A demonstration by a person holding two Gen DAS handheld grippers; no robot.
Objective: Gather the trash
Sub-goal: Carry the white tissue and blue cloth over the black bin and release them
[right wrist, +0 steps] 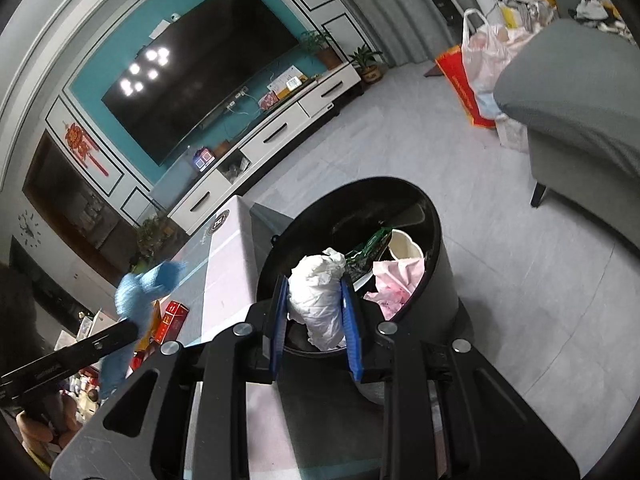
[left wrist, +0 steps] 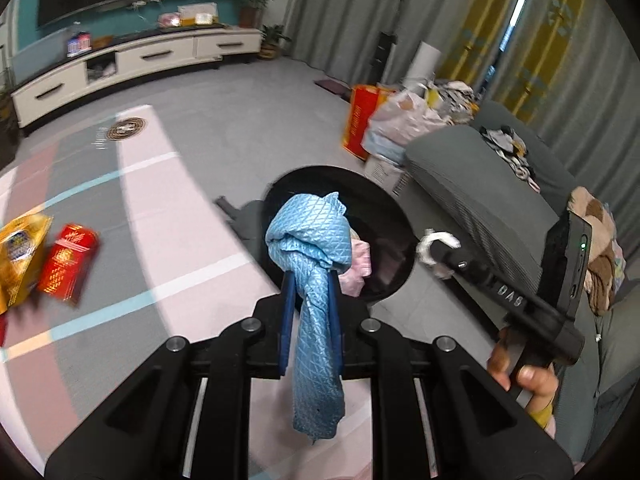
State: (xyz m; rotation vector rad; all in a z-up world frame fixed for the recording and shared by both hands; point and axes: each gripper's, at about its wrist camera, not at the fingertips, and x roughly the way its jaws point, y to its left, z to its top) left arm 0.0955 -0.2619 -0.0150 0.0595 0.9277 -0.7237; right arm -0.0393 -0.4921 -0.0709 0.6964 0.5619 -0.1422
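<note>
My left gripper [left wrist: 310, 280] is shut on a crumpled light-blue cloth [left wrist: 308, 236], held above the table edge in front of the black trash bin [left wrist: 384, 196]. My right gripper [right wrist: 316, 284] is shut on a wad of white paper [right wrist: 318, 296], held over the near rim of the bin [right wrist: 400, 188]. The bin holds pink paper [right wrist: 398, 280], a white cup [right wrist: 404, 244] and a green wrapper [right wrist: 368, 246]. The right gripper and its white wad [left wrist: 434, 246] show in the left wrist view, and the blue cloth [right wrist: 138, 292] shows in the right wrist view.
A red box [left wrist: 68, 262] and a gold packet [left wrist: 18, 254] lie on the pink and grey table [left wrist: 160, 208]. A grey sofa [left wrist: 480, 184] stands right of the bin. Plastic bags and a red bag [left wrist: 360, 120] sit on the floor behind. A TV cabinet [left wrist: 132, 60] lines the far wall.
</note>
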